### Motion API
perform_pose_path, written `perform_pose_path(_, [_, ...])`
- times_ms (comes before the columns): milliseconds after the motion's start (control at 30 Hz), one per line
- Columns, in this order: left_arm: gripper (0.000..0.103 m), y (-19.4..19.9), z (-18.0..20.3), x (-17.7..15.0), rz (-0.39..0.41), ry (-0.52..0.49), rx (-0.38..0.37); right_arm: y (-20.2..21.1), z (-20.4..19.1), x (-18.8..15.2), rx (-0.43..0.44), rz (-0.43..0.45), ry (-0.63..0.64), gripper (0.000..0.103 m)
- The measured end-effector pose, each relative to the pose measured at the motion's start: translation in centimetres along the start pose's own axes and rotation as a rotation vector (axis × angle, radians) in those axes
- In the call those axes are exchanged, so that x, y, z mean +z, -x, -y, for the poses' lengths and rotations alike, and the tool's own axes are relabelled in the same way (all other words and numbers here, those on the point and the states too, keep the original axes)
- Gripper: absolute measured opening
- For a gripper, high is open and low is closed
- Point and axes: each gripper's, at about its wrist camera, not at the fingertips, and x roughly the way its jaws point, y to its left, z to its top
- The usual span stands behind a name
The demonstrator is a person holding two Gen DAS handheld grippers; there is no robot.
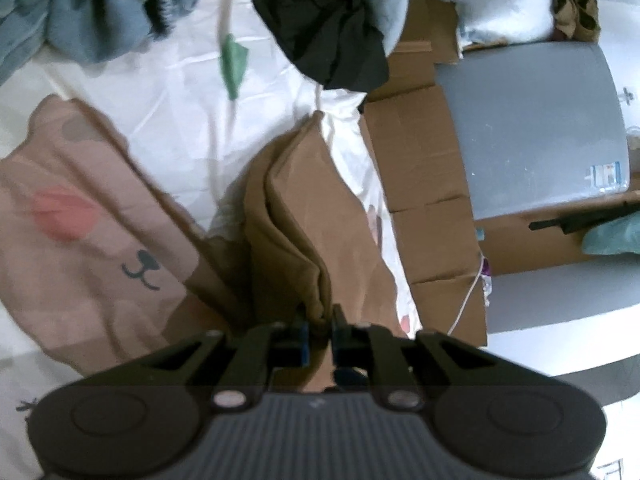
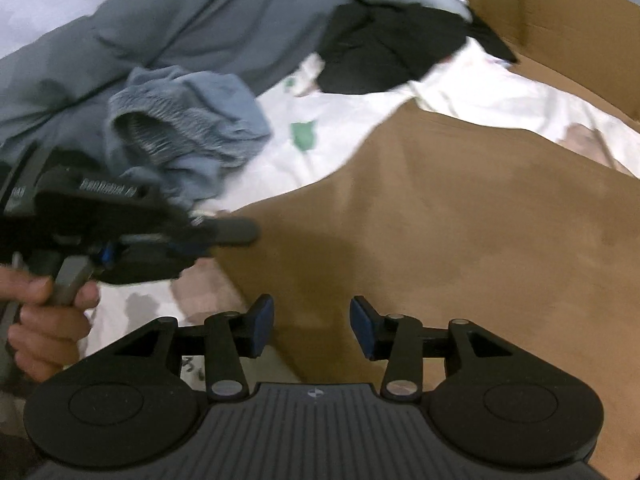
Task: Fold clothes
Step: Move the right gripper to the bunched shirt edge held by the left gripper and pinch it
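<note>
Left gripper: its jaws are pinched tight on a bunched fold of the brown garment, which rises between the two blue pads and runs away ahead of them.
Left of the left jaws: a pinkish-brown cloth printed with a small animal face and a pink patch lies flat on the white printed sheet.
Ahead of the left jaws: past the brown fold the sheet shows a green print; further ahead, a blue-grey garment sits to the left and a crumpled black garment to the right.
Right of the left jaws: cardboard boxes stand beside the sheet, with a grey lid-like panel lying on them and a thin white cord hanging down the box front.
Right gripper: its jaws stand apart with nothing pressed between the blue pads; the brown garment lies spread just beneath and ahead of them.
Left of the right jaws: a hand holds the handle of the left gripper, whose tip meets the garment's edge.
Ahead of the right jaws: a crumpled blue garment with a ribbed band lies to the left, a large grey cloth behind it, and the black garment further on.
Right of the right jaws: the brown garment fills the view, with cardboard beyond it.
</note>
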Motion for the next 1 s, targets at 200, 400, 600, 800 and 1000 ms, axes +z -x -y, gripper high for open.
perform_pose_path(200, [0.01,-0.1,1.4,0.0,-0.019,-0.02,-0.013,-0.2,-2.0,0.6,0.009,0.035,0.058,0.058])
perform_pose_path(400, [0.01,0.1,1.9,0.1,-0.022,-0.007,-0.048,-1.1,-3.0,1.7,-0.011,0.063,0.116,0.059])
perform_pose_path(600, [0.01,0.2,2.0,0.1,-0.019,0.02,-0.056,-2.6,-4.5,2.2,-0.059,0.069,0.18,0.059])
perform_pose_path(800, [0.009,0.5,1.7,0.1,-0.019,0.056,-0.061,-4.3,-5.2,2.8,-0.118,0.052,0.221,0.048])
perform_pose_path(1000, [0.009,1.2,1.6,0.0,-0.019,0.062,-0.069,-5.4,-5.0,3.2,-0.167,0.03,0.238,0.007])
